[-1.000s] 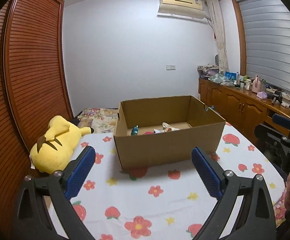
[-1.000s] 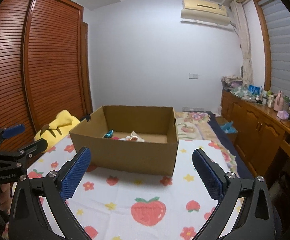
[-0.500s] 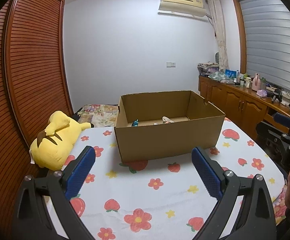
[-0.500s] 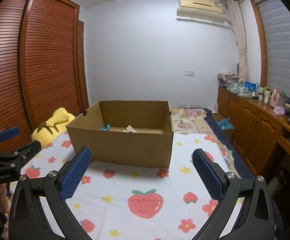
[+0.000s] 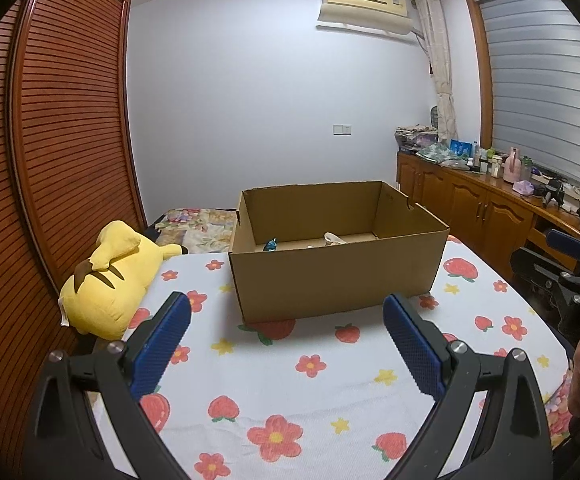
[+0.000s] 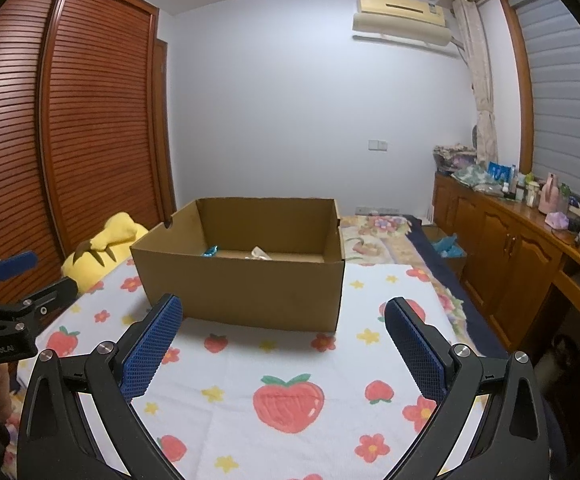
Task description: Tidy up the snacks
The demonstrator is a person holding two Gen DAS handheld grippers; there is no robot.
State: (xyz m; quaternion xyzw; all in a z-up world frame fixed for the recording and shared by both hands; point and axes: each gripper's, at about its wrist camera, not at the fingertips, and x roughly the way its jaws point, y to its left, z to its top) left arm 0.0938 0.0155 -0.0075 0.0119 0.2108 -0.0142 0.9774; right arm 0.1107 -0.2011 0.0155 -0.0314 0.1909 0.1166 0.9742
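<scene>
**Both grippers empty, box straight ahead**

So we've got the open brown cardboard box (image 5: 337,268) sitting on the white bedspread printed with strawberries and flowers (image 5: 290,392), ahead of both tools and well apart from their tips. The left gripper (image 5: 286,344) has its blue-padded fingers (image 5: 162,340) spread wide with nothing between them. Same for the right gripper (image 6: 284,344): wide apart, empty.

Inside the box, near the back wall, we can see a small teal-wrapped snack (image 5: 270,245) and, just to the right of it, a pale crumpled snack wrapper (image 5: 331,238). Only their tops show over the front wall, so we can't tell much more.

Around it: a yellow plush toy with brown stripes (image 5: 110,280) lies left of the box, against the slatted red-brown wooden wardrobe (image 5: 50,160). A low wooden cabinet with a cluttered top (image 6: 509,240) runs along the right wall.

The stretch of bedspread between the fingers and the box's front wall is bare. From the left camera, the right gripper pokes in at the right edge, beside the bed's edge.
</scene>
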